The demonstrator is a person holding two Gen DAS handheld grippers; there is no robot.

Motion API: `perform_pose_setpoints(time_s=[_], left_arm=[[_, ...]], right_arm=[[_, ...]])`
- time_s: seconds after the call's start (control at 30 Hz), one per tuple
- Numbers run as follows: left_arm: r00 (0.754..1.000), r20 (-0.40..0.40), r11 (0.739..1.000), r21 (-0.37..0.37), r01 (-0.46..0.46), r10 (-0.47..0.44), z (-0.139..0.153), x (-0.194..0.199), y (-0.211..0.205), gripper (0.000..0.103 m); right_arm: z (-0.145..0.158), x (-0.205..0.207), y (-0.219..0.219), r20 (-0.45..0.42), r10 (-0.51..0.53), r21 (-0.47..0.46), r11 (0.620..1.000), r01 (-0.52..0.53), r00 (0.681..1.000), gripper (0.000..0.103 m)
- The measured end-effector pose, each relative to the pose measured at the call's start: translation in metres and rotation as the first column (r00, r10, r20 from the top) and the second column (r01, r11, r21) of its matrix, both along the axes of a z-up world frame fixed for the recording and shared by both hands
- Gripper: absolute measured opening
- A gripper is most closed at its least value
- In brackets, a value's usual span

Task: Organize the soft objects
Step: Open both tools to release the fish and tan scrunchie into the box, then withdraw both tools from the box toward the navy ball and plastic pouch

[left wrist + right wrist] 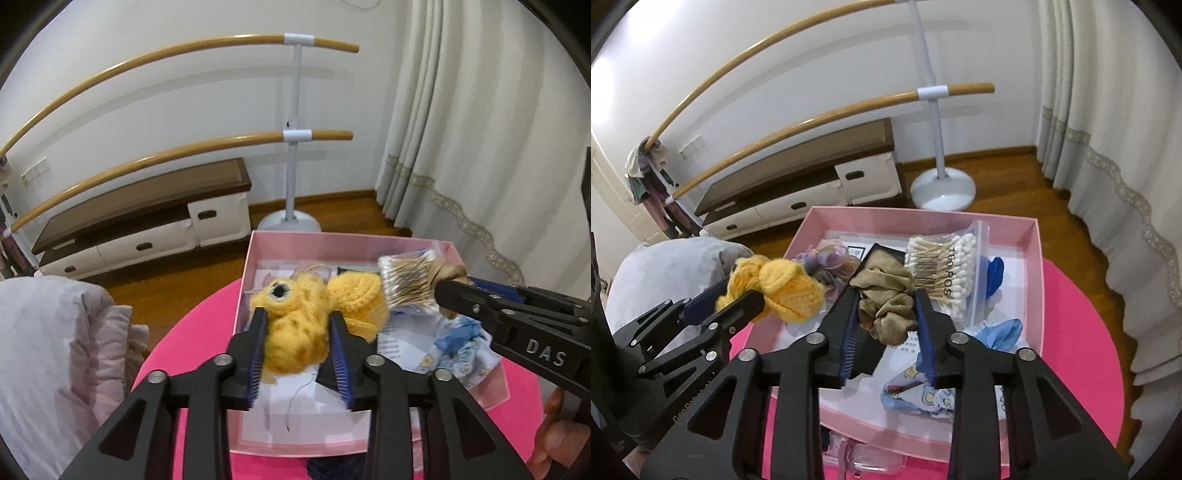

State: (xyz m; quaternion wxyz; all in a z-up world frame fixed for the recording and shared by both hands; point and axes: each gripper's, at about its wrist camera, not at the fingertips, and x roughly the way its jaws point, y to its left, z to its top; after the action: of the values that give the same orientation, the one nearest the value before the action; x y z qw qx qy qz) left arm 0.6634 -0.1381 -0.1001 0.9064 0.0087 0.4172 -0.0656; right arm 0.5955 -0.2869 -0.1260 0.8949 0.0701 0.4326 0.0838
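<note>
A pink box (255, 243) (1034, 258) stands on a round pink table (184, 332) (1082, 332). My left gripper (297, 317) is shut on a yellow knitted toy (295, 332) and holds it over the box's left side; the toy also shows in the right wrist view (786, 284). My right gripper (886, 295) is shut on a tan fabric scrunchie (886, 302) above the box's middle. In the left wrist view the right gripper (448, 286) comes in from the right with the scrunchie (450, 273).
In the box lie a bag of cotton swabs (945, 266), a purple scrunchie (831, 258), blue gloves (997, 328), a printed blue cloth (919, 398) and papers. A grey cushion (48, 350) is left. A ballet barre (295, 136), low cabinet (147, 221) and curtain (461, 147) stand behind.
</note>
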Motion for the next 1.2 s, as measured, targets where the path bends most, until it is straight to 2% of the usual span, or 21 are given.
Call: perform_pose_setpoints(time_s=[0.03, 0.07, 0.1, 0.17, 0.2, 0.23, 0.27, 0.3, 0.43, 0.6, 0.9, 1.2], left_arm=[[1.0, -0.004, 1.0, 0.0, -0.007, 0.007, -0.001, 0.005, 0.0, 0.047], [1.0, -0.005, 1.0, 0.003, -0.017, 0.017, -0.003, 0.008, 0.0, 0.062], [1.0, 0.0, 0.999, 0.01, -0.03, 0.03, -0.003, 0.009, 0.0, 0.069], [0.998, 0.026, 0.998, 0.02, -0.053, 0.053, -0.001, 0.009, 0.001, 0.09], [0.997, 0.034, 0.998, 0.023, -0.064, 0.063, 0.0, 0.009, 0.002, 0.096], [0.996, 0.046, 0.997, 0.027, -0.075, 0.074, 0.001, 0.006, 0.002, 0.103], [0.995, 0.06, 0.996, 0.032, -0.083, 0.081, 0.002, 0.003, 0.002, 0.103], [0.994, 0.07, 0.995, 0.041, -0.087, 0.084, 0.003, 0.001, 0.001, 0.103], [0.99, 0.112, 0.994, 0.065, -0.093, 0.086, 0.013, -0.01, -0.002, 0.103], [0.983, 0.16, 0.994, 0.05, -0.094, 0.085, 0.023, -0.042, -0.004, 0.103], [0.965, 0.25, 0.996, 0.022, -0.081, 0.073, 0.037, -0.124, 0.014, 0.103], [0.95, 0.305, 0.997, -0.004, -0.075, 0.073, 0.054, -0.205, 0.03, 0.103]], right_arm=[[-0.002, 0.001, -0.001, -0.004, -0.002, 0.003, 1.0, 0.002, 1.0, 0.035], [-0.004, 0.002, -0.002, -0.008, -0.005, 0.003, 1.0, 0.005, 1.0, 0.037], [-0.006, 0.003, -0.004, -0.011, -0.012, 0.006, 1.0, 0.012, 1.0, 0.04], [-0.007, 0.003, -0.006, -0.009, -0.023, 0.008, 1.0, 0.023, 1.0, 0.059], [-0.006, 0.002, -0.007, -0.003, -0.028, 0.009, 1.0, 0.028, 1.0, 0.065], [-0.005, 0.0, -0.008, 0.006, -0.035, 0.008, 0.999, 0.034, 0.999, 0.08], [-0.004, -0.002, -0.008, 0.015, -0.043, 0.005, 0.999, 0.043, 0.999, 0.097], [-0.002, -0.005, -0.009, 0.025, -0.054, 0.0, 0.999, 0.054, 0.998, 0.103], [0.008, -0.019, -0.012, 0.052, -0.079, 0.01, 0.997, 0.078, 0.996, 0.103], [0.022, -0.044, -0.011, 0.096, -0.09, 0.022, 0.996, 0.088, 0.991, 0.103], [0.057, -0.109, -0.005, 0.198, -0.09, 0.014, 0.996, 0.089, 0.976, 0.103], [0.088, -0.183, 0.009, 0.306, -0.087, 0.001, 0.996, 0.091, 0.948, 0.103]])
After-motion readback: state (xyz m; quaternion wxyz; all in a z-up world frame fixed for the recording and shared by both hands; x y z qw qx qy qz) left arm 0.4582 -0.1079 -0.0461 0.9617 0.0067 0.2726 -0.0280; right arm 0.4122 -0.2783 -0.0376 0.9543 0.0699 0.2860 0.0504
